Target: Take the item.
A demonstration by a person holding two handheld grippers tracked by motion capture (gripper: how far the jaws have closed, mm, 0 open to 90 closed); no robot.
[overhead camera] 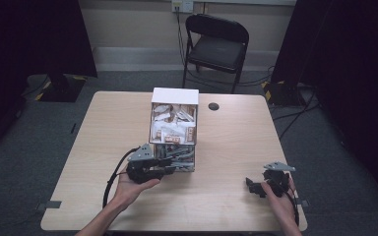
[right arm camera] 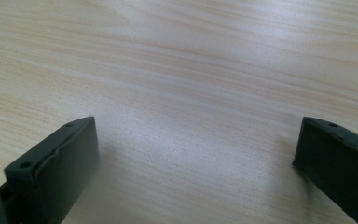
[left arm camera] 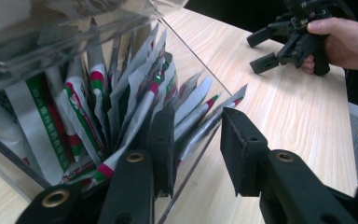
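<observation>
A clear tiered bin (overhead camera: 173,140) stands mid-table with a white box top (overhead camera: 174,95). Its upper tier holds brown-and-white sachets (overhead camera: 172,124). The lower tier holds upright white and grey packets (left arm camera: 135,93) with green and red print. My left gripper (overhead camera: 173,165) reaches into that lower tier from the front left. In the left gripper view, my left gripper (left arm camera: 198,122) has one jaw among the packets and the other by the clear side wall, with a few grey packet tips (left arm camera: 205,114) in the gap and not squeezed. My right gripper (overhead camera: 254,186) rests open over bare wood near the front right, nothing between its jaws (right arm camera: 196,140).
A black cable trails from the left gripper toward the table's front edge (overhead camera: 109,187). A small black round cap (overhead camera: 213,106) lies right of the bin. A folding chair (overhead camera: 216,44) stands behind the table. The right hand's gripper (left arm camera: 272,46) sits farther off in the left gripper view.
</observation>
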